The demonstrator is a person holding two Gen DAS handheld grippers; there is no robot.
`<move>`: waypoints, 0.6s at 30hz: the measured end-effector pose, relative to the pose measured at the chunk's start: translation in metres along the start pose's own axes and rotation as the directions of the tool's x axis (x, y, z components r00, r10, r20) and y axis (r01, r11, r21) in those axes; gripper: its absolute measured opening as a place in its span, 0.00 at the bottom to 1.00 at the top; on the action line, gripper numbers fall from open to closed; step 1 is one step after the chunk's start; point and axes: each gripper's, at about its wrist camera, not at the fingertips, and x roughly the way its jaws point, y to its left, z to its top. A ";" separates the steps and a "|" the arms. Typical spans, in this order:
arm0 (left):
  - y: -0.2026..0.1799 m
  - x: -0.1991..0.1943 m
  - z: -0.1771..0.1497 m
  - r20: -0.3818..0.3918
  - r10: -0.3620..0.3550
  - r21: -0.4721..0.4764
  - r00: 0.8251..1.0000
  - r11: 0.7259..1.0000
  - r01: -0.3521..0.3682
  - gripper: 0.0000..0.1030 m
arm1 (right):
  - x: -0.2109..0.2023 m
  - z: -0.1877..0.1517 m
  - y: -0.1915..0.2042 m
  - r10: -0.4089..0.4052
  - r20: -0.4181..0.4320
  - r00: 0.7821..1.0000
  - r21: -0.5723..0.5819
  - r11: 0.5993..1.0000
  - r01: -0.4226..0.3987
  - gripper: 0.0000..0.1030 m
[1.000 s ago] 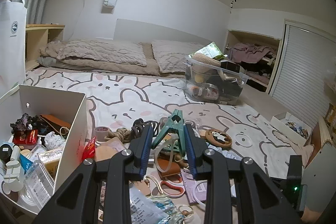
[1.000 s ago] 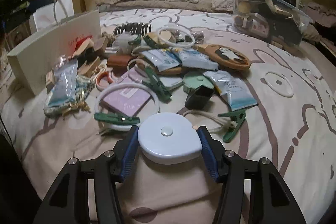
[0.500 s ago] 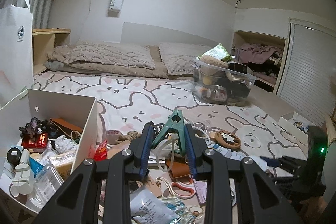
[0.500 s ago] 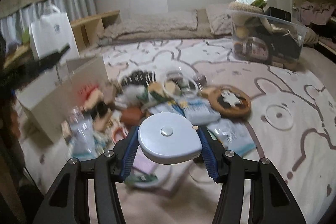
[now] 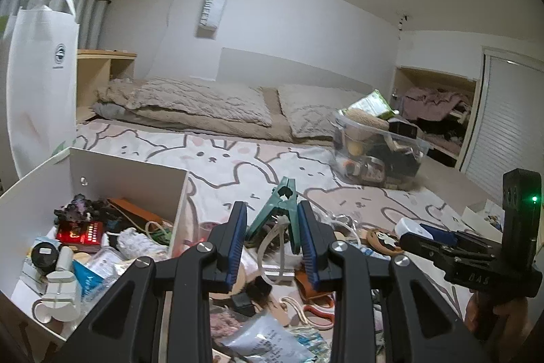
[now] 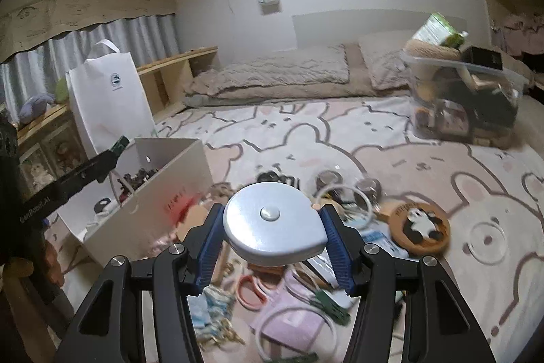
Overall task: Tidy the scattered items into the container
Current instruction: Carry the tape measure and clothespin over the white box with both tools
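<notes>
My left gripper (image 5: 272,247) is shut on a green spring clamp (image 5: 284,203) and holds it in the air to the right of the white box (image 5: 129,169), which holds several small items. My right gripper (image 6: 273,242) is shut on a white teardrop-shaped tape measure (image 6: 273,223), held above the scattered pile (image 6: 299,295) on the bunny-print sheet. The white box (image 6: 159,193) lies to its left. The right gripper also shows at the right edge of the left wrist view (image 5: 404,232).
A clear plastic bin (image 5: 377,155) full of things stands at the back right. A white paper bag (image 5: 40,73) stands behind the box. Pillows (image 5: 204,101) lie at the bed's head. A round panda coaster (image 6: 418,225) lies right of the pile.
Both grippers have risen. The right gripper lifted the tape measure off the sheet and swung left toward the box. The left gripper moved toward the box with the clamp.
</notes>
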 end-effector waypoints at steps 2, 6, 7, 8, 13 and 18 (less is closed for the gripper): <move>0.007 -0.004 0.002 0.011 0.015 -0.009 1.000 1.000 -0.015 0.29 | 0.003 0.004 0.005 0.014 0.006 1.000 0.000 1.000 -0.014 0.56; 0.018 -0.011 0.006 0.032 0.042 -0.026 0.999 0.999 -0.041 0.29 | 0.010 0.013 0.018 0.040 0.011 0.999 -0.014 0.999 -0.040 0.56; 0.021 -0.012 0.007 0.038 0.045 -0.031 0.998 0.999 -0.044 0.29 | 0.012 0.015 0.021 0.048 0.011 0.999 -0.019 0.999 -0.048 0.56; 0.024 -0.014 0.008 0.045 0.050 -0.035 0.998 0.998 -0.049 0.29 | 0.014 0.017 0.025 0.056 0.011 0.998 -0.024 0.998 -0.055 0.56; 0.039 -0.020 0.013 0.063 0.076 -0.054 0.995 0.996 -0.072 0.29 | 0.026 0.023 0.044 0.099 0.010 0.995 -0.038 0.994 -0.098 0.56; 0.060 -0.023 0.016 0.061 0.130 -0.082 0.990 0.989 -0.125 0.29 | 0.039 0.031 0.059 0.141 0.003 0.990 -0.038 0.989 -0.141 0.56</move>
